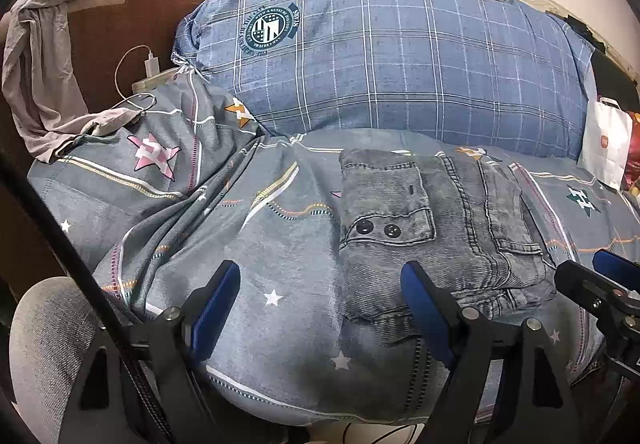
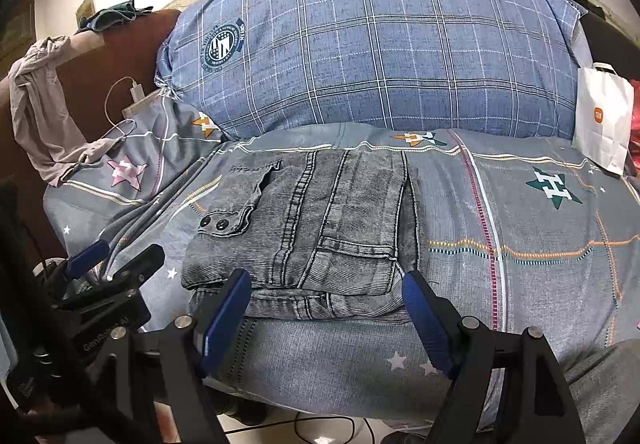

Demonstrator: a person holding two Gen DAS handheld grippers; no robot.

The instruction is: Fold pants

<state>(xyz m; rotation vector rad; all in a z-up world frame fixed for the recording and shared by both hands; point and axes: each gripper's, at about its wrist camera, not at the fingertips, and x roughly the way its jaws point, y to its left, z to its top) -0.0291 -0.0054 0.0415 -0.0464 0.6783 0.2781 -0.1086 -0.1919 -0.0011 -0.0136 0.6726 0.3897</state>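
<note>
While folded, pants (image 2: pixel 304 228) lie just beyond right tool (image 2: pixel 326 308).

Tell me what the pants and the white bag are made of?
The pants look like grey washed denim: a faded, ribbed weave, thick double-stitched seams and two dark buttons on a pocket flap. The bag looks like matte white paper, since it stands stiff with flat sides and a crisp fold, though a smooth coating cannot be ruled out.
</note>
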